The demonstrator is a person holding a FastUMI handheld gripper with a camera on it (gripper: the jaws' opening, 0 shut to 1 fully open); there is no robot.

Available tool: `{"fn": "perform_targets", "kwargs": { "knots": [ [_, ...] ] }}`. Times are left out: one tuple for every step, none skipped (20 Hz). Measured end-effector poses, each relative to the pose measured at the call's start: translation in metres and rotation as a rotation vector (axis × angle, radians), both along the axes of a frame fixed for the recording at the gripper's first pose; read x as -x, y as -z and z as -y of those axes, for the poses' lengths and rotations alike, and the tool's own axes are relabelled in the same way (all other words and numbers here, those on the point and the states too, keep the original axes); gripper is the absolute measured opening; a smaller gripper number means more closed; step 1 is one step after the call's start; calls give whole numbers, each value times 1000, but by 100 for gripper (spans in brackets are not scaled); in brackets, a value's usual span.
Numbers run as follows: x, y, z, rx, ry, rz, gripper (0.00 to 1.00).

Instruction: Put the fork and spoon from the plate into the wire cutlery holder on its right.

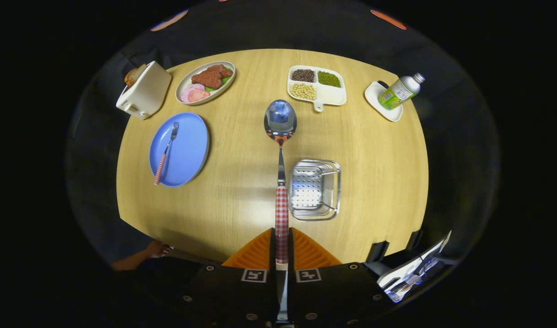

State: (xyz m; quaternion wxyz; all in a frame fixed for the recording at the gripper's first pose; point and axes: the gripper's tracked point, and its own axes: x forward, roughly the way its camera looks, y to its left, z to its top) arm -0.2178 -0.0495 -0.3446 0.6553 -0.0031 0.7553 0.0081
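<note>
My gripper (282, 248) clamps the red-checked handle of the steel spoon (281, 136), bowl held out ahead. Just right of the handle sits the square wire cutlery holder (314, 189), bare wood around it. Farther left, the matching fork (166, 152) lies on the round blue plate (189, 150).

No readable text is showing: the bottle (400, 92) label is too small, and the gripper (282, 248) is bearing only square markers.
</note>
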Motion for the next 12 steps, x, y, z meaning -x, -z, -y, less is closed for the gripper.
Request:
{"fn": "perform_targets", "kwargs": {
  "knots": [
    [3, -2, 7, 4, -15, -18, 9],
    [9, -2, 11, -5, -25, -46, 9],
    [16, -3, 13, -18, -25, -75, 9],
    [22, -2, 13, -29, -21, -109, 9],
    [29, -1, 16, -38, -11, -140, 9],
    [32, 0, 18, -48, -7, -165, 9],
    [36, 1, 20, -51, -12, -191, 9],
    [39, 2, 23, -56, -19, -211, 9],
    [40, 1, 23, -64, -26, -227, 9],
    [42, 1, 24, -72, -36, -245, 9],
    [45, 1, 24, -84, -44, -270, 9],
    [48, 1, 24, -93, -46, -296, 9]
  ]
}}
